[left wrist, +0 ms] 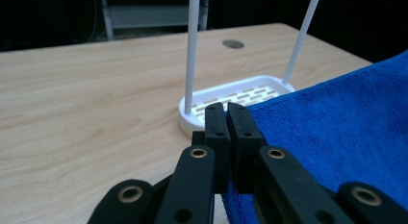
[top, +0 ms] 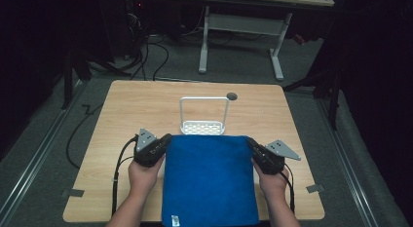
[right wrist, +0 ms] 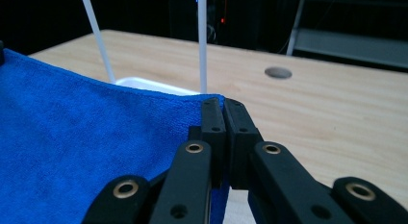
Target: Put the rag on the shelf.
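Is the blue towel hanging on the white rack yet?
No, the towel lies flat on the table, its far edge at the rack base, the top bar bare.

Even overhead light falls on the wooden table [top: 146,120] with soft, faint shadows and no glare, while the surrounding room lies in near darkness; the gripper views render the black jaws slightly soft in the foreground, the blue towel [left wrist: 346,123] saturated, the background dim.
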`<state>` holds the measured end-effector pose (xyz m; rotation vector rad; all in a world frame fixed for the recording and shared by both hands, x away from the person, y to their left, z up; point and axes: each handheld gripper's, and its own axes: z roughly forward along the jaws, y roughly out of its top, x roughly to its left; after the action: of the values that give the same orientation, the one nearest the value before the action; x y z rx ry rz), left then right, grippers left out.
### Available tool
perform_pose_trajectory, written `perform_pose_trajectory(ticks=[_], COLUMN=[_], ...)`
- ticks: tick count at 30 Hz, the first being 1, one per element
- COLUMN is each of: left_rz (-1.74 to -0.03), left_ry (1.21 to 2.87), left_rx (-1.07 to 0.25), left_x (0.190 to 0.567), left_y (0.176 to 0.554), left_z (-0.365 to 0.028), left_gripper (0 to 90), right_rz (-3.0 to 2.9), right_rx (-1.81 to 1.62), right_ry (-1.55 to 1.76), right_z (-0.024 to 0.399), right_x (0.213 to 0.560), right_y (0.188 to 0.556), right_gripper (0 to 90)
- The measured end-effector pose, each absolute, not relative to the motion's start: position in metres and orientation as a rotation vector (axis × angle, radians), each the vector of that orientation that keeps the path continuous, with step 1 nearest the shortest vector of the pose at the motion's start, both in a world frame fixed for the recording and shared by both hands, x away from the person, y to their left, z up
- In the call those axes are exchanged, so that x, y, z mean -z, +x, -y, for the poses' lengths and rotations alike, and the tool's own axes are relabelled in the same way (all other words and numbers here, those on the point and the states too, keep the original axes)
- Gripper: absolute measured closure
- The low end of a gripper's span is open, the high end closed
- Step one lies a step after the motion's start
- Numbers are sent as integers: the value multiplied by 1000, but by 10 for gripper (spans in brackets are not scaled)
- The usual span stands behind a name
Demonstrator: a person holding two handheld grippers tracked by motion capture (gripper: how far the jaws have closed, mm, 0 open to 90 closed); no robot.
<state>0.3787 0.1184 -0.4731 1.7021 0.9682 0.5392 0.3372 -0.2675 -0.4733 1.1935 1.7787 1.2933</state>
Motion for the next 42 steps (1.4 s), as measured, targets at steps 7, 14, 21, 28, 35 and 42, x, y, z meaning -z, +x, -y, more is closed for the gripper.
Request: perform_pose_trajectory(ticks=[7, 14, 21, 28, 35, 42], left_rz=[-926, -895, -861, -842, -820, -784], left_ry=[1651, 1606, 1556, 1527, 1514, 1461], left_rx=[-582, -612, -652, -662, -675, -704], left_x=[455, 439, 426, 417, 399, 372], left_y=[370, 362, 353, 349, 353, 357], left_z=[-124, -130, -131, -132, -131, -130], left_gripper=[881, 881, 881, 882, 884, 887], right_rz=[-1716, -1656, -1615, -1578, -1527, -1494], right_rx=[-1346, -1396, -1435, -1452, -1472, -1491], right_ry=[1155, 1115, 1063, 1030, 1004, 951], right_z=[268, 270, 266, 265, 268, 266], right_x=[457, 440, 426, 415, 394, 366], right_y=[327, 317, 309, 304, 307, 310], right_gripper=[886, 886, 886, 886, 888, 889])
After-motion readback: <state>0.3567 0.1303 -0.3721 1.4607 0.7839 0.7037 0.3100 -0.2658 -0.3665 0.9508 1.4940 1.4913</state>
